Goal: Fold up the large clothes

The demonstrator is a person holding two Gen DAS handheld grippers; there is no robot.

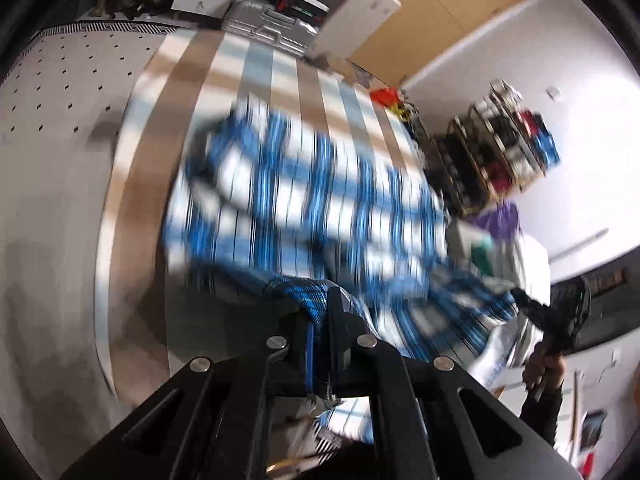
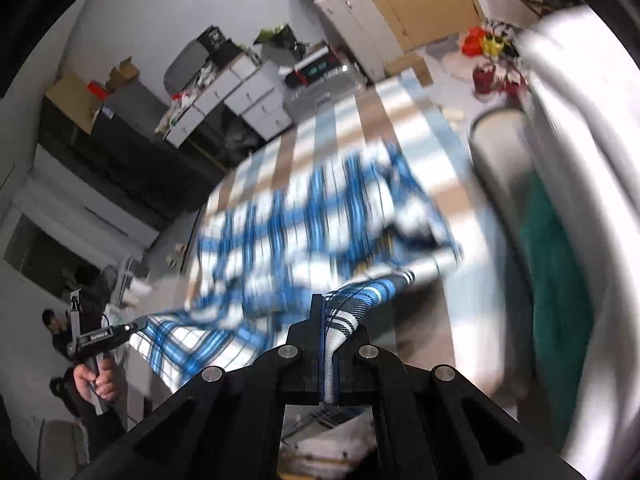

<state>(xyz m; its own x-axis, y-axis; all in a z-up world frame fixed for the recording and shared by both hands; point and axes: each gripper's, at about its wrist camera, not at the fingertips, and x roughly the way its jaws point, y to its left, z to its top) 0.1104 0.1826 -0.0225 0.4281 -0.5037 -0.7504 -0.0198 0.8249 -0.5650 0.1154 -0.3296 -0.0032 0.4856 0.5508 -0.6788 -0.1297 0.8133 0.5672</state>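
Two tongs [image 1: 320, 320], one plaid garment [image 1: 304, 200]

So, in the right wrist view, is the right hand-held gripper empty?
No, the right hand-held gripper is shut on a fold of the blue and white plaid shirt, pinched between its fingers.

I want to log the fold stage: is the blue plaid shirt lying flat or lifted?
Partly lifted. Left gripper and right gripper each pinch the blue plaid shirt; its far part rests on the striped cloth.

Woven plaid cloth shirt [image 1: 304, 200]; matt black plastic claw [image 1: 320, 320].
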